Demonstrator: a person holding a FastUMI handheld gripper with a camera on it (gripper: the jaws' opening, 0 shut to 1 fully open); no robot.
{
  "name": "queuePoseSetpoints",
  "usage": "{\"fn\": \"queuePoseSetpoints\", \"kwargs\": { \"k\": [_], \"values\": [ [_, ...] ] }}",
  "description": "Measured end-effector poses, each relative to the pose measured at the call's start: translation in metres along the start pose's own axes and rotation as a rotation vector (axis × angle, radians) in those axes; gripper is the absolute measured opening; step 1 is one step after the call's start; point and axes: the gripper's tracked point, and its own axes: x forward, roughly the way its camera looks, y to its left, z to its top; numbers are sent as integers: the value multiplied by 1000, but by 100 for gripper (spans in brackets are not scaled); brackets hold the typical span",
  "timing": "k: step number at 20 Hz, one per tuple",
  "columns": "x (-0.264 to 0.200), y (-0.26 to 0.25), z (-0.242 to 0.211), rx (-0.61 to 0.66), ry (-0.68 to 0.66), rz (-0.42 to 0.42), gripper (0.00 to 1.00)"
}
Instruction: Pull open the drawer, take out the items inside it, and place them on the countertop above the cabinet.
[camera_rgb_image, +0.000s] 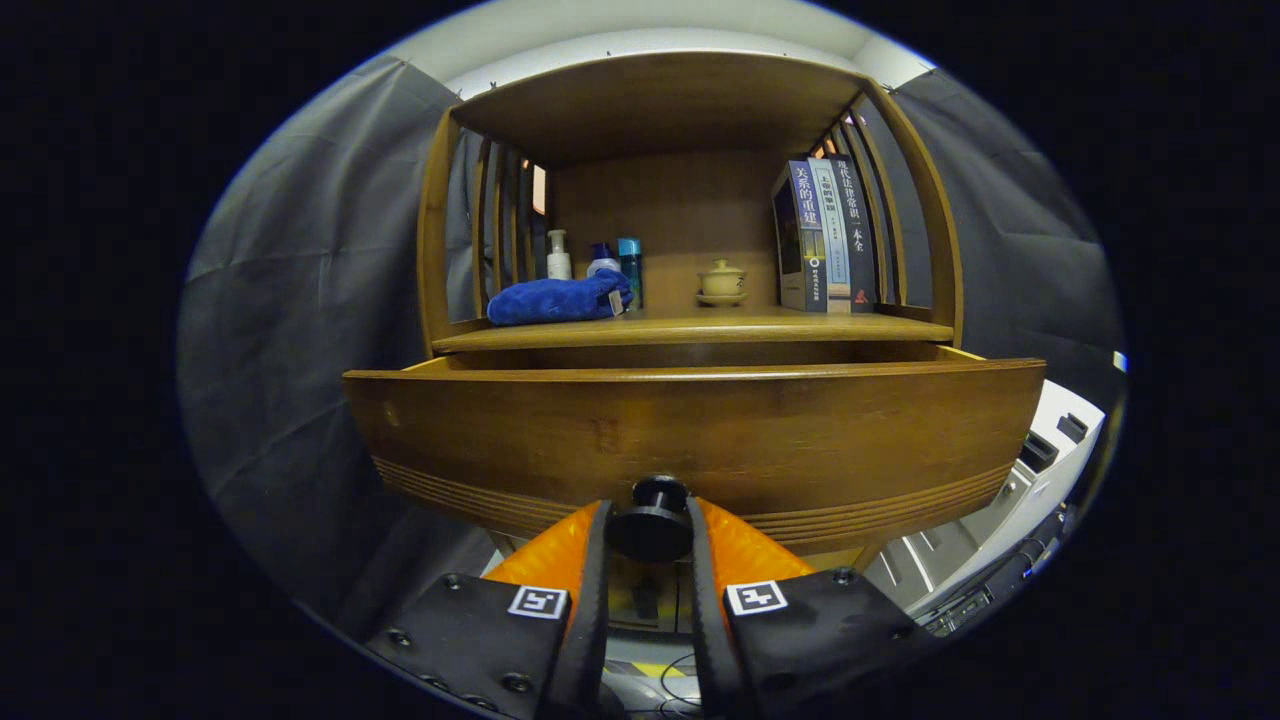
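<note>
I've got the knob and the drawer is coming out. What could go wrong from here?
1. The tongs pinch only the small round knob, so it may slip out mid-pull.
2. The drawer already stands well out of the cabinet; pulling further might drop it.

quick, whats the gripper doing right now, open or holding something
gripper: shut on the black knob of the wooden drawer, one orange finger pressing on each side of it.
</note>
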Motion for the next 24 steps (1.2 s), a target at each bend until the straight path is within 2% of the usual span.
{"fn": "queuePoseSetpoints", "kwargs": {
  "k": [11, 13, 14, 15, 16, 17, 18, 21, 24],
  "values": [
    [-45, 4, -5, -54, -13, 19, 44],
    [-54, 8, 3, -71, -34, 24, 44],
    [-64, 8, 25, -74, -103, 15, 44],
    [-75, 0, 60, -98, -245, -54, 32],
    [-81, -7, 92, -172, -310, -98, 21],
    [-85, -10, 106, -209, -311, -97, 9],
    [-94, -2, 109, -195, -300, -70, 10],
    [-116, 12, 99, -40, -245, 14, 14],
    [-110, 1, 89, 2, -183, 15, 42]
  ]
}}
